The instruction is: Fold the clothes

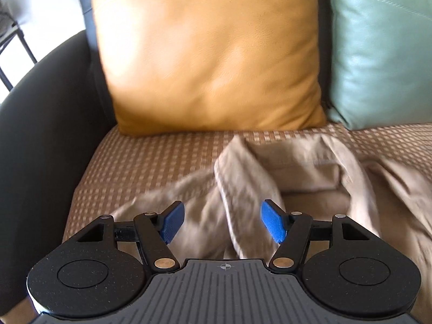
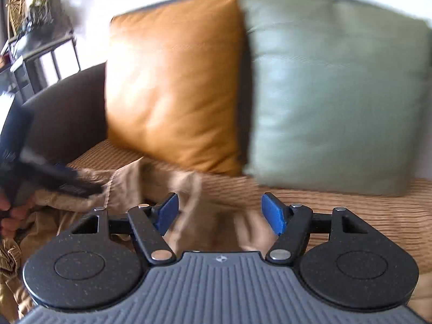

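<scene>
Lying crumpled on the near part of the sofa seat (image 1: 151, 159), the beige shirt (image 1: 305, 178) has its collar toward the far side, close to the orange cushion (image 1: 210, 54) and the green cushion (image 1: 383, 48) that lean against the backrest. The left gripper (image 1: 222, 221) hovers over the bunched left part of the shirt with its blue pads wide apart and nothing between them. The right gripper (image 2: 220, 213) is likewise spread and empty, above the cloth's right edge; the right view is blurred, so fine creases there cannot be read. At its left edge that view also shows the left gripper's dark body low over the shirt.

The step in hand looks like taking hold so the shirt can be spread flat before any fold. To do it well, each gripper should probably come down on a single layer at an outer edge, a shoulder seam or hem corner, not on the thick bunch in the middle. Pinching several layers would likely drag the heap along. Then pulling both ends apart evenly, low over the seat, should smooth the cloth without sliding it toward the cushions.
</scene>
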The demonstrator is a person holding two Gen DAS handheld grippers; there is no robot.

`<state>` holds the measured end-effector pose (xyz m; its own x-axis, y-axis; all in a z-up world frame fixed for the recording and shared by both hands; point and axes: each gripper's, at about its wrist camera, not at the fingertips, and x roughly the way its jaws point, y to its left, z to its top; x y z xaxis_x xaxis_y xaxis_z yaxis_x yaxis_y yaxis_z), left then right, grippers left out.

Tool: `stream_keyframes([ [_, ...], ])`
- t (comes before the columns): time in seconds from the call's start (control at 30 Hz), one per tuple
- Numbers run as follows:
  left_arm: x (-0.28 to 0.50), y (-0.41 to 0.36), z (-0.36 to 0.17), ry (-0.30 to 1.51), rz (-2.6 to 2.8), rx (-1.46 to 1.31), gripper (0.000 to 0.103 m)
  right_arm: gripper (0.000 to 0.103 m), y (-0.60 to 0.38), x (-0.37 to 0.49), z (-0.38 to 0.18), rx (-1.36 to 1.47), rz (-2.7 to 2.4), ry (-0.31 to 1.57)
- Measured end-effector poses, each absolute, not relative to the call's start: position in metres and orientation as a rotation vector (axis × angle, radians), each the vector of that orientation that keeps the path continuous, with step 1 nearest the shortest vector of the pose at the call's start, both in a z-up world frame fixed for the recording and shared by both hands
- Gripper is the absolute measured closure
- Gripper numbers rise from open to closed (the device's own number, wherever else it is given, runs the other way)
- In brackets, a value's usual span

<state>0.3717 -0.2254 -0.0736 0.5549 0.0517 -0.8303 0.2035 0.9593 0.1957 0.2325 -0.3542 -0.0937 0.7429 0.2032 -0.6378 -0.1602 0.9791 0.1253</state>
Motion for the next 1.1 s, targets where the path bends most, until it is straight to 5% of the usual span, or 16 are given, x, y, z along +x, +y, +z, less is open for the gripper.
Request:
stream_keyframes([
  [0.23, 0.413, -0.245, -0.118, 0.987, -0.050, 0.435, 0.026, 0.031, -0.314, 0.295, -0.164, 0.112, 0.202, 0.817],
  [0.5, 0.421, -0.234, -0.126, 0.992, -0.063, 0.412, 0.019, 0.033, -0.319, 0.299, -0.183, 0.097, 0.122, 0.920],
  [0.63, 0.428, -0.234, -0.126, 1.031, -0.070, 0.390, 0.018, 0.080, -0.322, 0.304, -0.181, 0.106, 0.161, 0.939],
  [0.8, 0.433, -0.239, -0.137, 1.053, -0.089, 0.392, 0.017, 0.093, -0.317, 0.304, -0.175, 0.062, 0.180, 0.911],
  [0.83, 0.434, -0.239, -0.138, 1.058, -0.095, 0.387, 0.024, 0.094, -0.318, 0.304, -0.176, 0.062, 0.185, 0.908],
  [0.87, 0.435, -0.237, -0.141, 1.078, -0.110, 0.361, 0.050, 0.094, -0.319, 0.304, -0.177, 0.062, 0.190, 0.904],
  [0.9, 0.436, -0.234, -0.144, 1.107, -0.111, 0.323, 0.062, 0.095, -0.321, 0.304, -0.178, 0.064, 0.193, 0.900],
  [1.0, 0.432, -0.225, -0.139, 1.096, -0.092, 0.277, 0.083, 0.096, -0.329, 0.303, -0.178, 0.090, 0.185, 0.881],
  [1.1, 0.426, -0.211, -0.111, 1.033, -0.112, 0.191, 0.086, 0.097, -0.336, 0.300, -0.166, 0.100, 0.167, 0.851],
])
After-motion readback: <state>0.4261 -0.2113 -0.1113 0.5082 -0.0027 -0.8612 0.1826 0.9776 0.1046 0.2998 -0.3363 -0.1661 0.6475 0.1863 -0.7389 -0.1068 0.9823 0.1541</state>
